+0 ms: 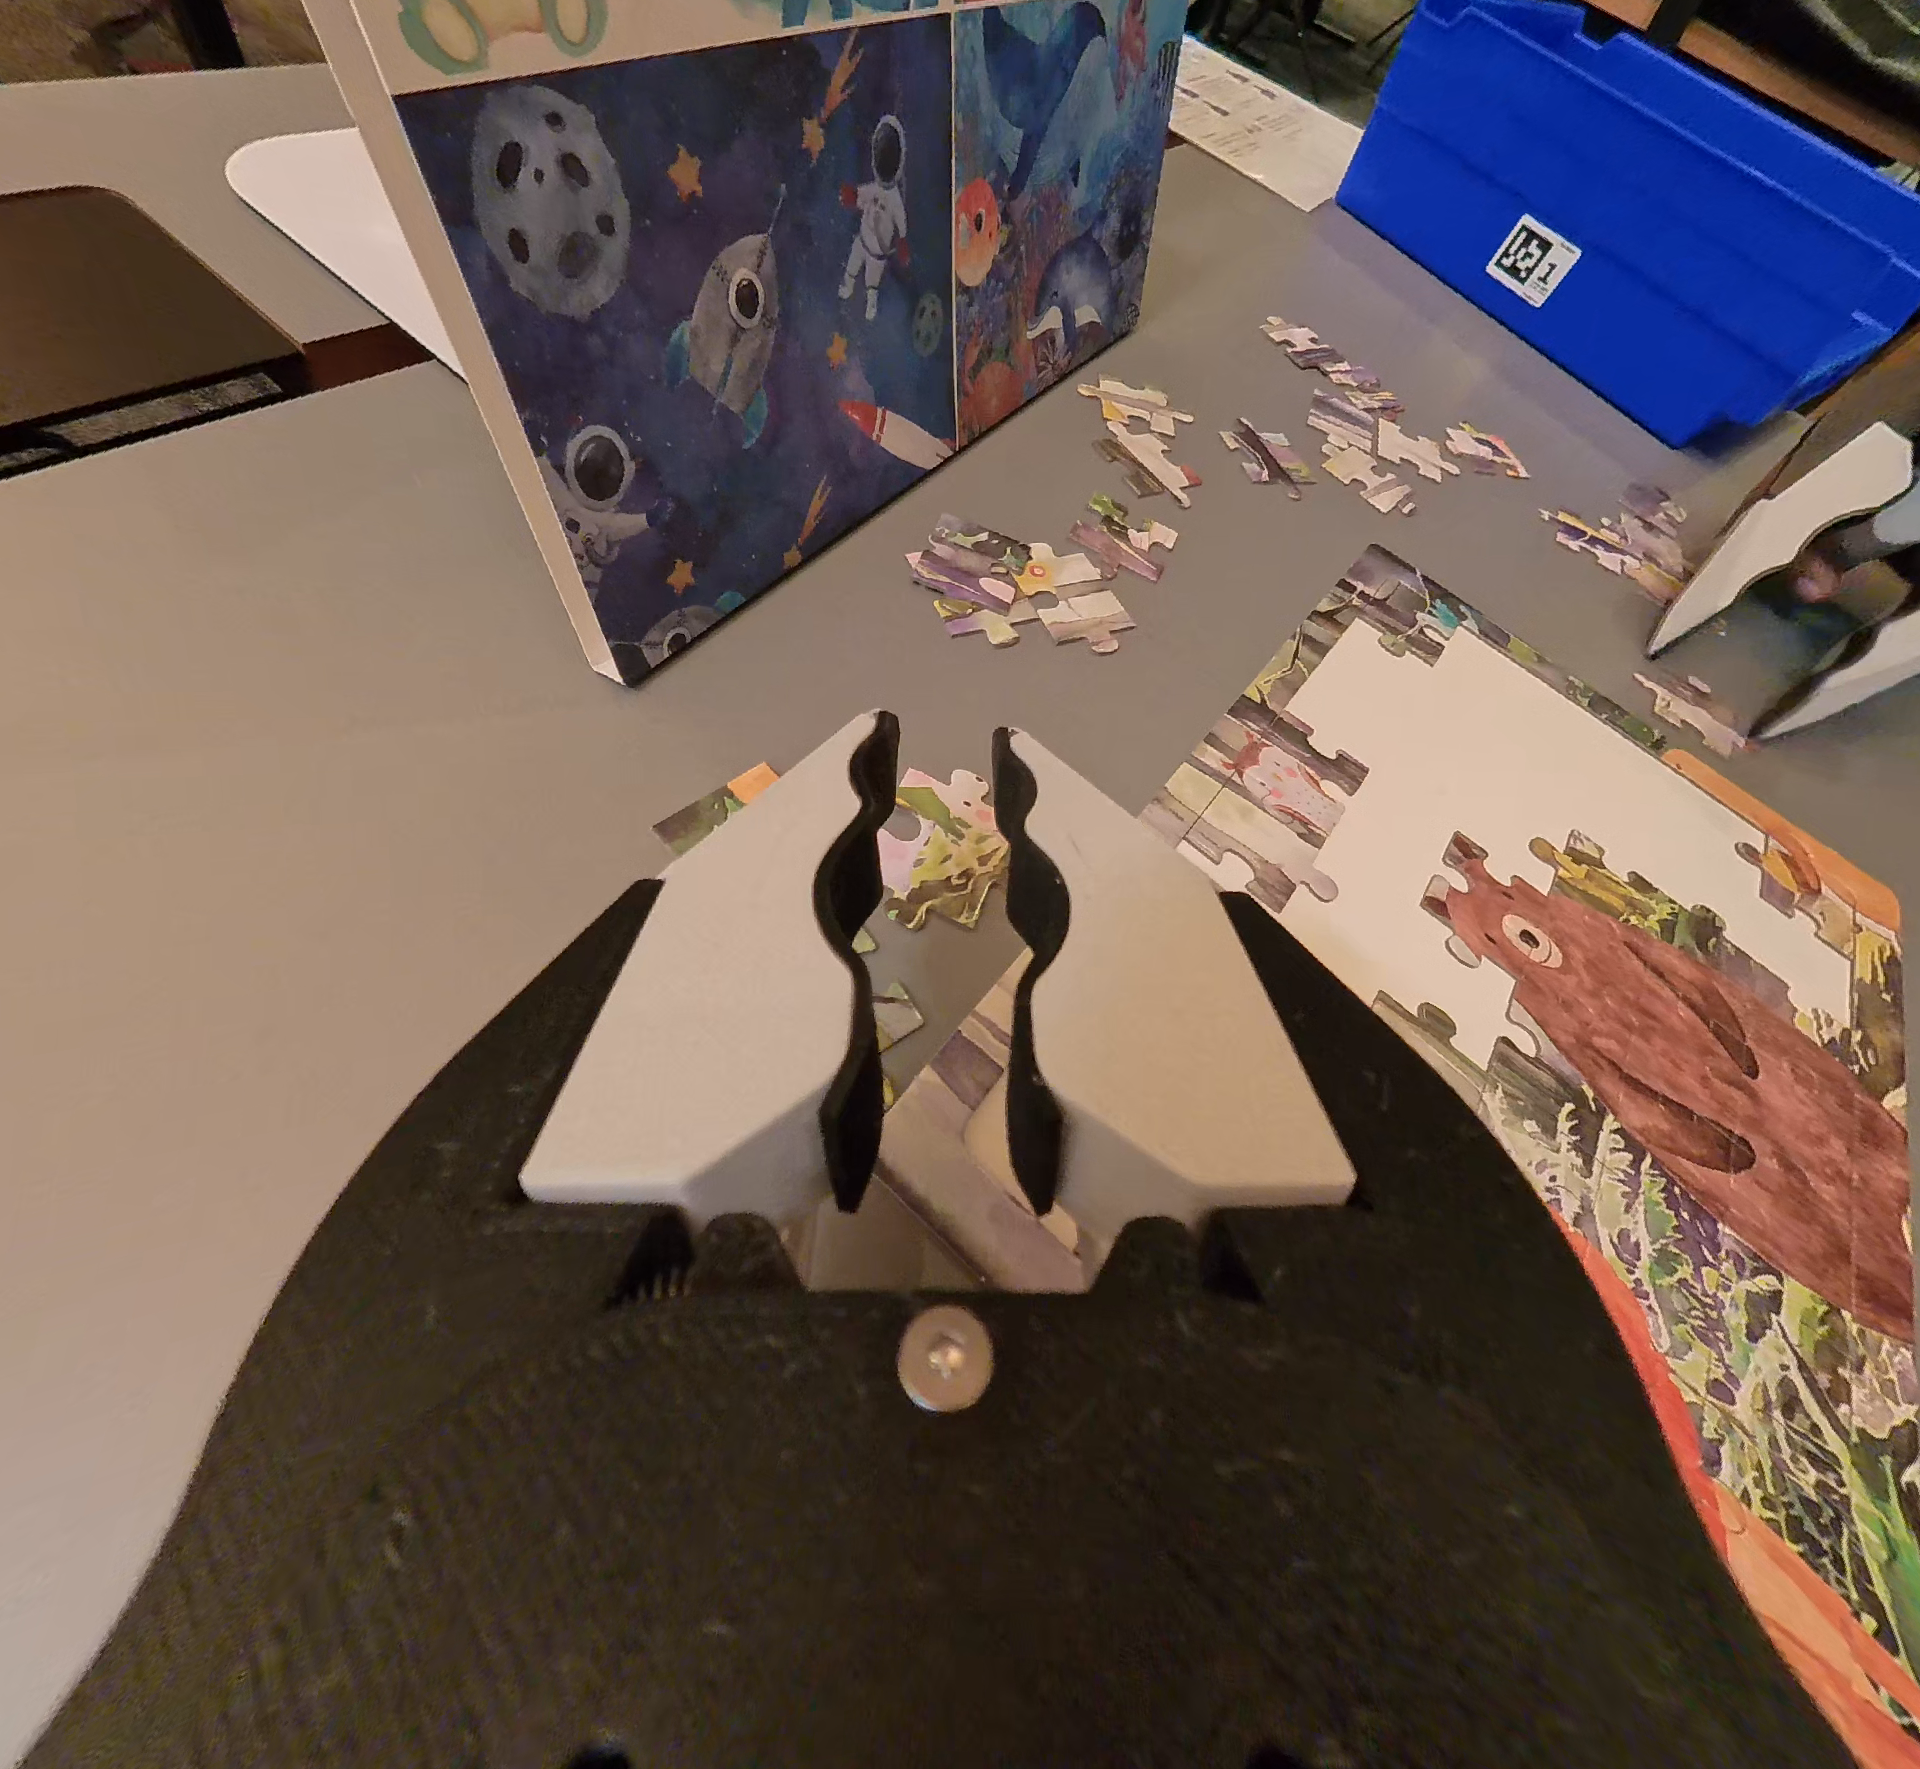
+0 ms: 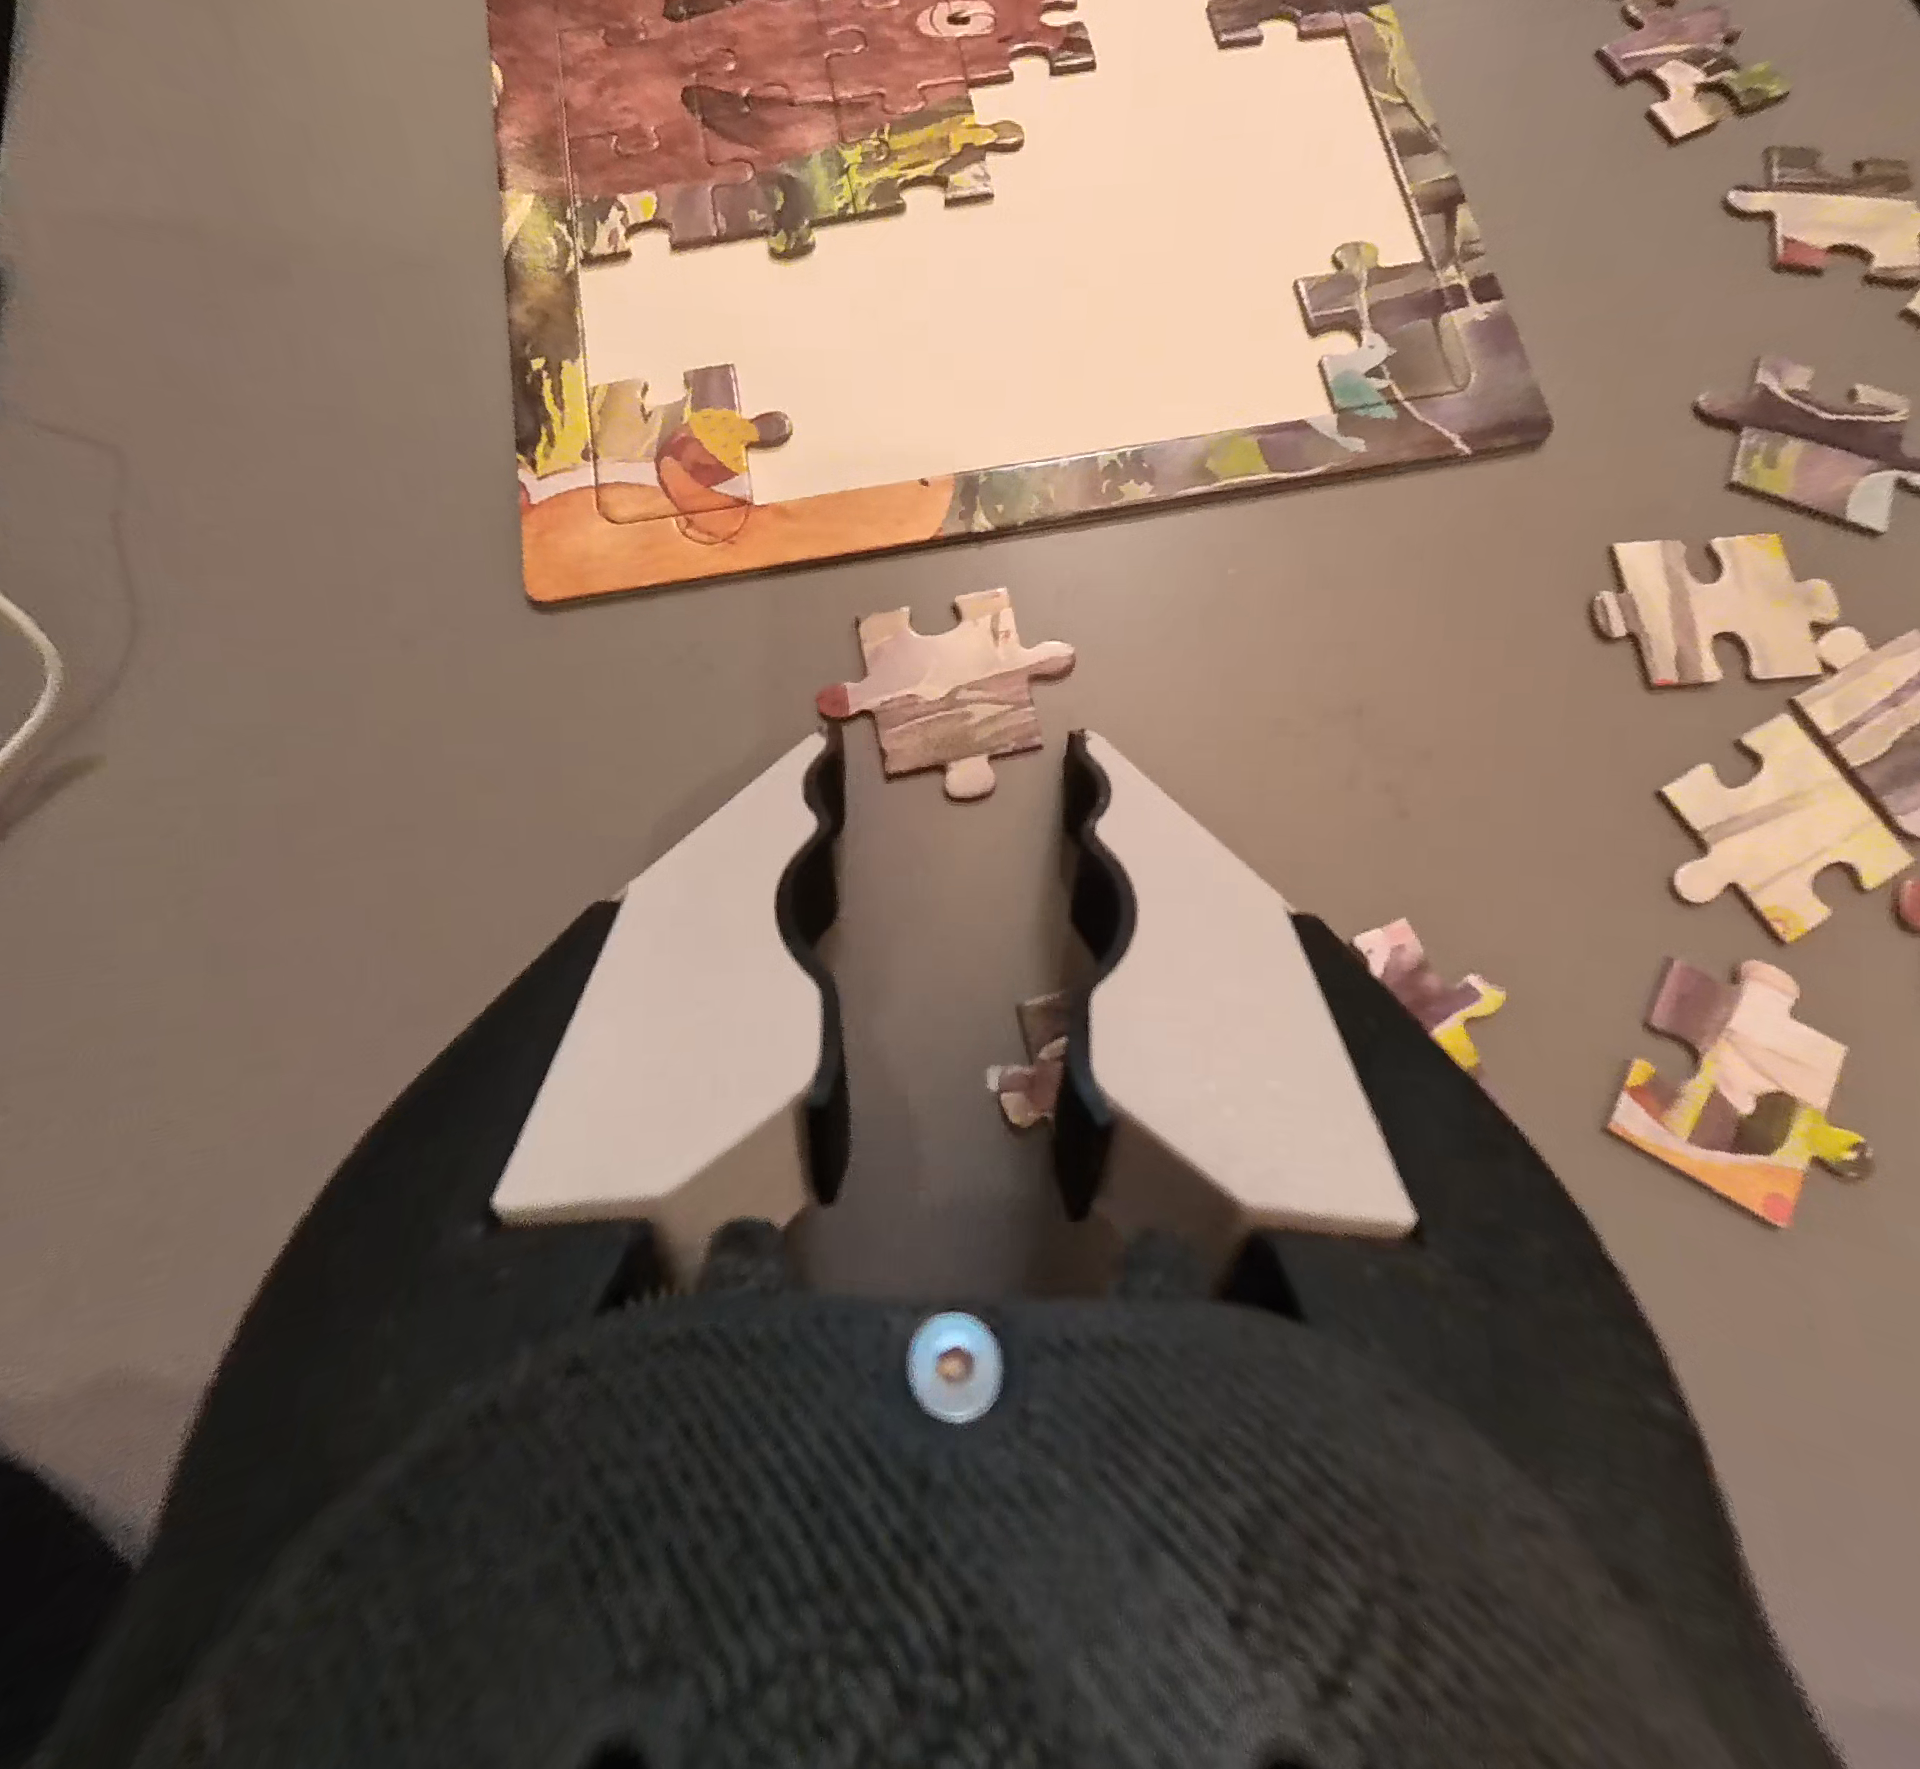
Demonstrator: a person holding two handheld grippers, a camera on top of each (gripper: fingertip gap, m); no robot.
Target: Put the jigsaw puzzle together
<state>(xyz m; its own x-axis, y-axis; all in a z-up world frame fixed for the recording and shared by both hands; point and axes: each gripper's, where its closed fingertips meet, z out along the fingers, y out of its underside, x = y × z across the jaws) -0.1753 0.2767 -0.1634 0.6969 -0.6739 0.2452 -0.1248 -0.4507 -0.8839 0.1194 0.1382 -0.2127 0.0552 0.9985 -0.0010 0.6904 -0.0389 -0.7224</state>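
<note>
The puzzle board lies on the grey table, with a brown bear and parts of the border assembled and a bare white middle; it also shows in the right wrist view. My left gripper is open by a narrow gap and empty. It hovers over the board's near corner and a few loose pieces. My right gripper is open wide and empty, its tips just behind a single pale piece on the table in front of the board. It also shows at the right edge of the left wrist view.
An upright box with space and sea pictures stands behind the left gripper. A blue bin sits at the back right. Several loose pieces lie between them and right of the board. A white cable lies at the left. My right fingertips sit around 35 cm from my left ones. My right tips are roughly 15 cm from the brown bear.
</note>
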